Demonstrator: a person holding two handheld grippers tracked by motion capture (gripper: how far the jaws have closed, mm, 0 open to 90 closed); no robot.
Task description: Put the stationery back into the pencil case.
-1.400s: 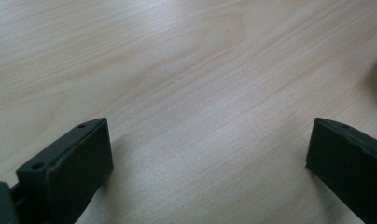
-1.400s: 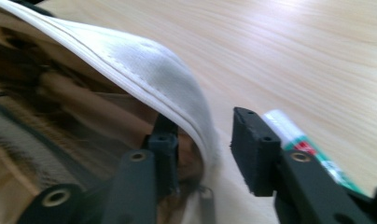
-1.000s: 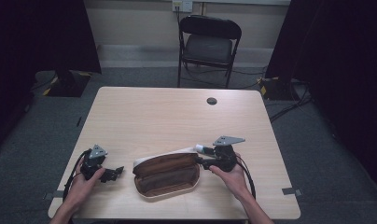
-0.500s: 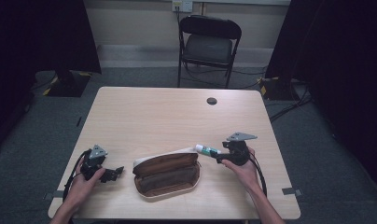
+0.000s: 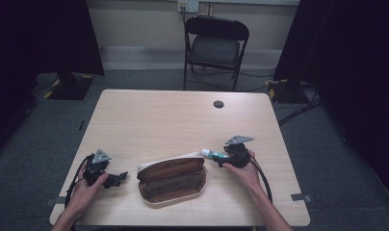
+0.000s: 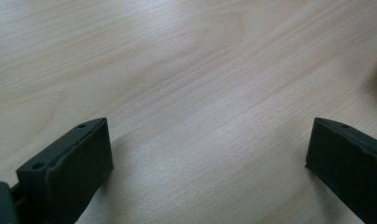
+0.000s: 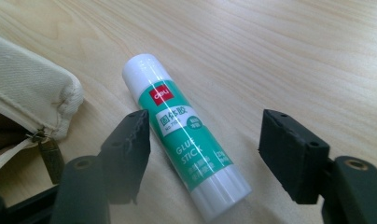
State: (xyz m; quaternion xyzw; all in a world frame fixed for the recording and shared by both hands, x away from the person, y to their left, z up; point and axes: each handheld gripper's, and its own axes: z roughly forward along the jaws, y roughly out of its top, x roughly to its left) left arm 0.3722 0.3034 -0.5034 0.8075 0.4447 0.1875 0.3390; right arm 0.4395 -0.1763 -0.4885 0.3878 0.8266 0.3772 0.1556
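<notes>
Right gripper point(image 7: 203, 140): jaws apart, glue stick point(image 7: 186, 140) lying loose between them.
Glue stick: on tabletop point(image 5: 183, 120), beside pouch point(image 5: 172, 177), toward right edge.
Left gripper point(image 6: 207, 154): released, near front-left corner.

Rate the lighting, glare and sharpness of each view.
High view: dim, dark surroundings, the table evenly lit, small things soft. Left gripper view: pale sheen across the wood, the near fingers slightly blurred. Right gripper view: bright, the glue stick sharp with a glint on its white cap, its label legible, the pouch edge crisp.
</notes>
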